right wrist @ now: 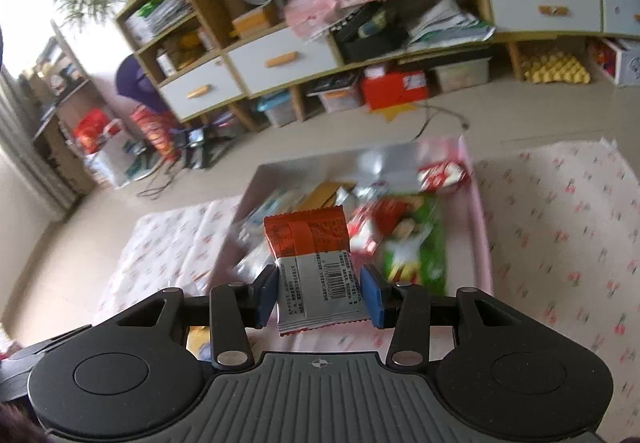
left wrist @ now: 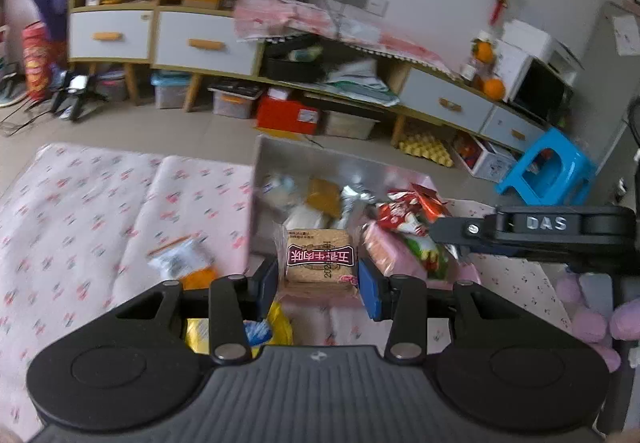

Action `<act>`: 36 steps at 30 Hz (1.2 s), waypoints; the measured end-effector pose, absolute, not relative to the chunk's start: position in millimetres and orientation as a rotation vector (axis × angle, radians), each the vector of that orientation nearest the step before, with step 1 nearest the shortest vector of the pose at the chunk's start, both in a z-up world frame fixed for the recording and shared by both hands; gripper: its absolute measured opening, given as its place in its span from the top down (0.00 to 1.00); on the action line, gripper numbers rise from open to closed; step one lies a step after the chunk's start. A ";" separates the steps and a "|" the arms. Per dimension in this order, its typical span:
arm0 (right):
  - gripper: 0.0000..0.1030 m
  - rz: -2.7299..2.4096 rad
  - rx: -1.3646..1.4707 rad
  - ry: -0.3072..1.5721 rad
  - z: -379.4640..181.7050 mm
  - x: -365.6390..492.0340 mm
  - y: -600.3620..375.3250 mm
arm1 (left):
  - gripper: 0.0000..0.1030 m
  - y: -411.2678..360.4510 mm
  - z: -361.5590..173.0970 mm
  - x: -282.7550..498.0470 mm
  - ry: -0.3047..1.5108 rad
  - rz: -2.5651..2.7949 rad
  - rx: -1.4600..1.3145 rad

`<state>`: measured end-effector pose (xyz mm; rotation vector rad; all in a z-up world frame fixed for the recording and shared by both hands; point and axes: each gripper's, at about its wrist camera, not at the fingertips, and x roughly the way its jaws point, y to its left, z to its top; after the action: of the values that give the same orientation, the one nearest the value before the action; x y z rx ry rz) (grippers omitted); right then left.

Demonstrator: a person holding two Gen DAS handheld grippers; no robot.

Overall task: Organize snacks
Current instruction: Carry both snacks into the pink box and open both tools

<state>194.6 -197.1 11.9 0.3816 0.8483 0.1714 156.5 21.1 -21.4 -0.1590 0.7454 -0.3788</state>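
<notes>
Covering the table, a pink floral cloth carries an open snack box heaped with packets. The left gripper is clamped on a tan beef-flavour packet at the box's near edge. The right gripper pinches an orange-and-white wrapper above the box. An orange-trimmed clear packet lies on the cloth left of the box.

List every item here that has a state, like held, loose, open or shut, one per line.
left tool: shut on the tan snack pack
tan snack pack: held near the box
right tool: shut on the orange-and-white packet
orange-and-white packet: held above the box
box: open-topped, partly filled with snacks
green packet: lying loose in the box
white drawers: shut
</notes>
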 end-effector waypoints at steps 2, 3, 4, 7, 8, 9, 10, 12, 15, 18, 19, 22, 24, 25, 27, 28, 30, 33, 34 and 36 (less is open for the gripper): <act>0.58 0.153 0.370 0.847 11.0 206.4 -199.3 | 0.62 11.6 -22.1 167.4 0.751 -0.411 -0.128; 0.58 0.145 0.365 0.846 10.1 213.4 -200.0 | 0.62 7.6 -22.3 172.0 0.746 -0.433 -0.120; 0.58 0.138 0.361 0.847 8.5 218.0 -200.8 | 0.61 2.6 -22.6 178.7 0.755 -0.475 -0.112; 0.58 0.111 0.347 0.854 3.2 233.6 -200.7 | 0.61 -6.0 -27.0 191.7 0.782 -0.521 -0.096; 0.58 0.101 0.346 0.856 2.1 238.2 -201.2 | 0.61 -8.3 -29.1 195.7 0.792 -0.523 -0.095; 0.58 0.095 0.353 0.858 -0.2 242.1 -203.2 | 0.61 -8.0 -31.5 199.1 0.800 -0.523 -0.097; 0.58 0.086 0.364 0.860 -2.6 247.2 -205.7 | 0.61 -8.3 -33.7 201.8 0.809 -0.525 -0.099; 0.58 0.065 0.368 0.856 -5.3 253.1 -209.2 | 0.61 -8.2 -37.9 205.8 0.815 -0.515 -0.098; 0.58 0.062 0.358 0.850 -7.2 260.2 -210.5 | 0.61 -9.7 -42.5 208.5 0.827 -0.518 -0.077; 0.58 0.078 0.369 0.848 -9.1 268.0 -209.4 | 0.61 -12.7 -44.5 209.3 0.843 -0.542 -0.054; 0.58 0.083 0.377 0.848 -10.2 269.6 -208.9 | 0.61 -13.3 -45.0 209.4 0.843 -0.547 -0.052; 0.56 0.091 0.394 0.846 -12.3 273.6 -207.7 | 0.59 -14.4 -45.4 211.1 0.836 -0.566 -0.042; 0.54 0.089 0.404 0.832 -12.9 273.4 -208.9 | 0.54 -14.0 -45.8 211.8 0.835 -0.567 -0.039; 0.42 0.081 0.411 0.827 -13.4 273.3 -210.1 | 0.51 -13.5 -45.7 211.9 0.833 -0.563 -0.042; 0.30 0.061 0.426 0.827 -13.9 272.5 -212.0 | 0.39 -14.4 -43.5 213.6 0.821 -0.564 -0.047; 0.30 0.060 0.427 0.826 -13.7 272.5 -212.7 | 0.37 -14.8 -42.5 213.2 0.817 -0.565 -0.044; 0.30 0.069 0.423 0.827 -13.0 271.6 -212.6 | 0.33 -17.0 -40.8 212.9 0.810 -0.563 -0.030; 0.30 0.065 0.421 0.829 -11.0 269.4 -213.9 | 0.29 -19.1 -40.0 211.3 0.805 -0.558 -0.018; 0.30 0.063 0.420 0.829 -9.9 268.7 -214.2 | 0.28 -18.8 -39.6 209.5 0.804 -0.553 -0.015; 0.30 0.060 0.411 0.828 -6.5 265.8 -214.1 | 0.27 -17.8 -39.4 207.5 0.802 -0.545 -0.012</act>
<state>265.8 -214.1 -6.5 0.4108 0.8280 0.0595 207.5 -17.8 -39.4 -0.0116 0.8025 -0.5450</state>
